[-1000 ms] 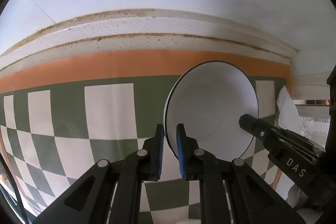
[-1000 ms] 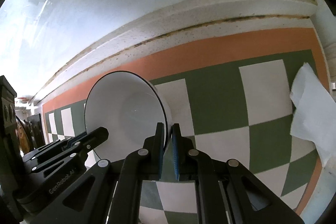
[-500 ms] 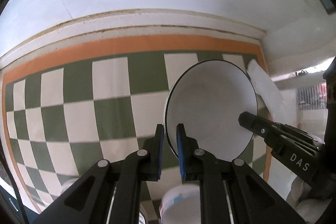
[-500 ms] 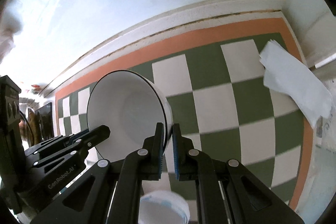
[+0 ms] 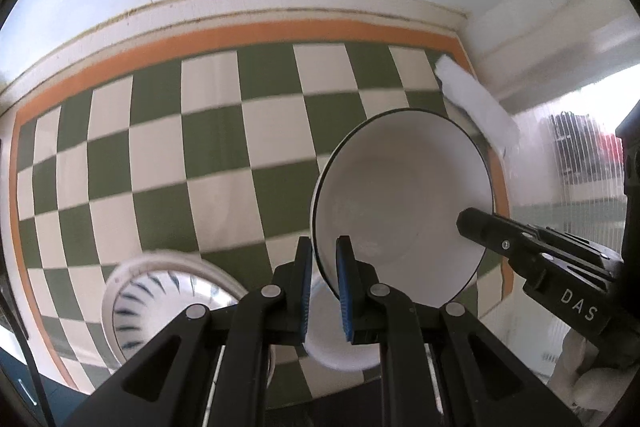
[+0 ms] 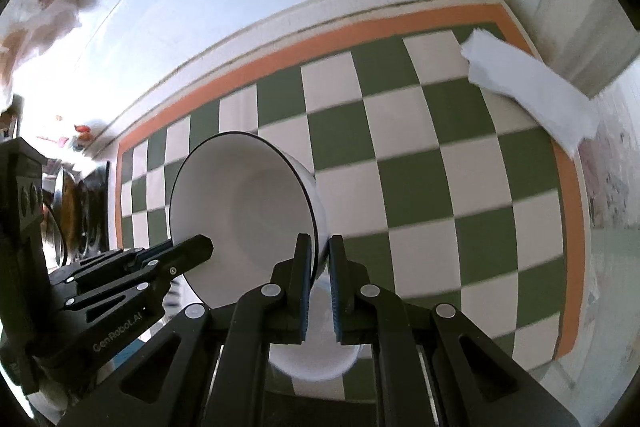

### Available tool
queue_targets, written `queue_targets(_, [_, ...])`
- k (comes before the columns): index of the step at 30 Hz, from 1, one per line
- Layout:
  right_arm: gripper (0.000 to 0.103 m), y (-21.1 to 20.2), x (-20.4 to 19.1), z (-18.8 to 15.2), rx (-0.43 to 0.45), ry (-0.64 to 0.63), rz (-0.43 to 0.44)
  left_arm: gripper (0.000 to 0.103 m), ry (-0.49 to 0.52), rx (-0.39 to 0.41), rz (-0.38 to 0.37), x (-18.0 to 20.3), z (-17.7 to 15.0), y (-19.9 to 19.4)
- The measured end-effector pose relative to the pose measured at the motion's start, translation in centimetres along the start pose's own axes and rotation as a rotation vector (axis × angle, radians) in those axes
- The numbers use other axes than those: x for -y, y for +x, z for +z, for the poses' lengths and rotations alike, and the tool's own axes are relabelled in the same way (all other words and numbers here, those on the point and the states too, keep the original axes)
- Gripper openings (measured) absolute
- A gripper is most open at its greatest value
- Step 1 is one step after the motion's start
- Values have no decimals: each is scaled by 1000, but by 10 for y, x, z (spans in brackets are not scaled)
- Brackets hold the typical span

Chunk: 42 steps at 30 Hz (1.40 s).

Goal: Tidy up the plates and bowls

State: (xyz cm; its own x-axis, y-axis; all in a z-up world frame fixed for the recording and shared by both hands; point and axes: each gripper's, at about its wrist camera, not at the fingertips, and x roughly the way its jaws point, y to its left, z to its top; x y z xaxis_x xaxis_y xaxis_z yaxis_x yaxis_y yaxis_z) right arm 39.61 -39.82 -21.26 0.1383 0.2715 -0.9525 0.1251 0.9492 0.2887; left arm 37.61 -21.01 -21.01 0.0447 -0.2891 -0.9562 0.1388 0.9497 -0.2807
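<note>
A white bowl with a thin dark rim [image 5: 400,199] hangs in the air over the checked tablecloth, tipped on its side. My left gripper [image 5: 322,255] is shut on its near-left rim. My right gripper [image 6: 319,251] is shut on the opposite rim of the same bowl [image 6: 240,211]. Each gripper shows in the other's view: the right one [image 5: 464,223] and the left one [image 6: 206,247]. Below the bowl stands another white bowl [image 5: 340,347], also in the right wrist view [image 6: 316,359]. A plate with dark radial strokes [image 5: 168,299] lies at the left.
The green and white checked cloth with an orange border [image 5: 224,131] covers the table against a white wall. A white paper towel [image 5: 476,103] lies at the far right corner, also in the right wrist view [image 6: 532,87]. Dark kitchen items [image 6: 76,203] stand at the left.
Both grippers have tilted down with the bowl still held between them. More of the table has come into view, with the patterned plate and the second bowl now showing below.
</note>
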Motion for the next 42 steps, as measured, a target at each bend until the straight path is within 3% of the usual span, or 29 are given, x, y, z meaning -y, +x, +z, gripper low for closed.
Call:
queue_targets(15, [11,33,22,-79,-90,43,16,10,38,-99,15,2,-60,28])
queue_targets(42, [10,69,31,-82,-173,38,2,10,29,-166,42,1,-69,60])
